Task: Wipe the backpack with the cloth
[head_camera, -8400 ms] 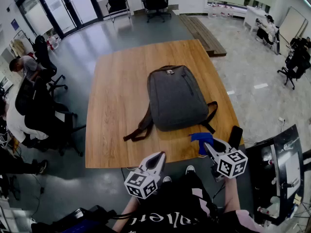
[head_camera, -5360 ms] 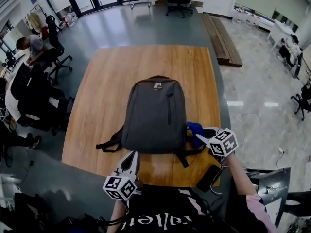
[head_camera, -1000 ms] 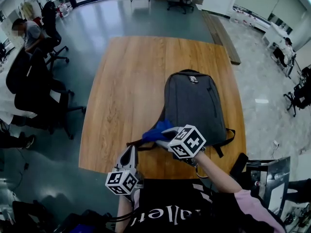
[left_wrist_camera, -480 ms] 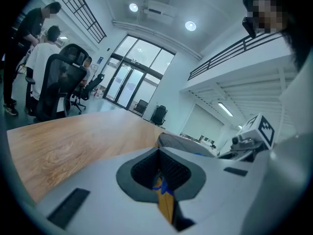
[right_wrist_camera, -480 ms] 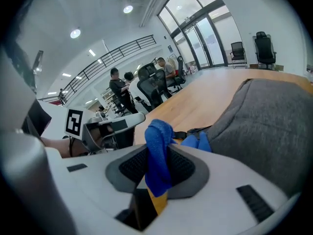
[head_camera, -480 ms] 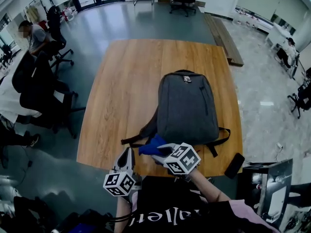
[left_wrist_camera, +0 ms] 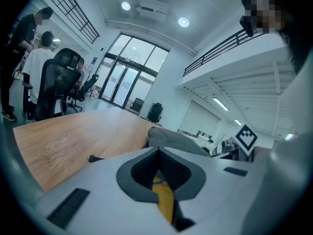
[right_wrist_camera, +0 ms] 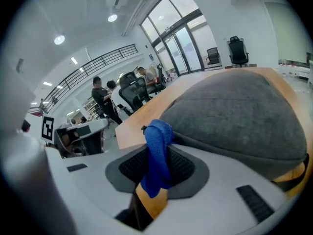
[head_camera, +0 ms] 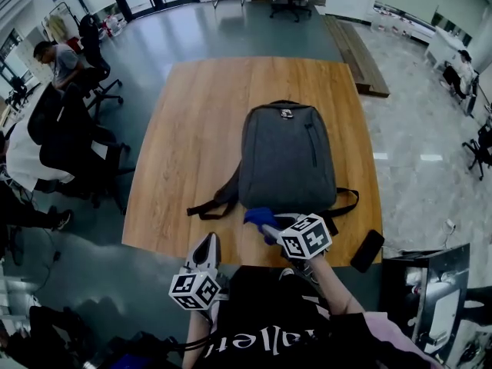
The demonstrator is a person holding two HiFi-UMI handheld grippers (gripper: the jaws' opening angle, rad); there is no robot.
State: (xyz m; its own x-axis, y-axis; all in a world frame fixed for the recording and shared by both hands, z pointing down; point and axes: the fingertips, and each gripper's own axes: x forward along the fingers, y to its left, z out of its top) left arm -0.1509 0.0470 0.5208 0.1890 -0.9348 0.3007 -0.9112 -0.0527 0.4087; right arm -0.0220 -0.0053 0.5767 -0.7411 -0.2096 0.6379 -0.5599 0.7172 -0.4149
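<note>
open office, wooden table (head_camera: 192,129) in the middle, chairs and people off to the left.

right gripper (head_camera: 268,226) is clamped on the blue cloth (right_wrist_camera: 157,155). the fabric bunches up out of the closed jaws and flops over the top. it sits at the near bottom edge of the grey backpack (head_camera: 286,156). the cloth is touching or just beside the fabric there; contact can't be confirmed.

left gripper (head_camera: 207,242) hangs at the near table edge, jaws pressed together with nothing between them, apart from the bag.

backpack lies flat on the table, front panel up, top handle at the far end. straps (head_camera: 209,204) trail out left and right at the near end. dark phone (head_camera: 367,250) by the near right corner, apart from the bag.

handling guess:
- cloth is light and limp. only the wad outside the jaws wipes, so it needs pressing into the panel.
- bag looks soft-shelled and light, likely to slide or wrinkle on the wood under a push.
- free left gripper could pin it at a strap or the bottom edge.
- front zipper (head_camera: 310,141) could snag the cloth.
</note>
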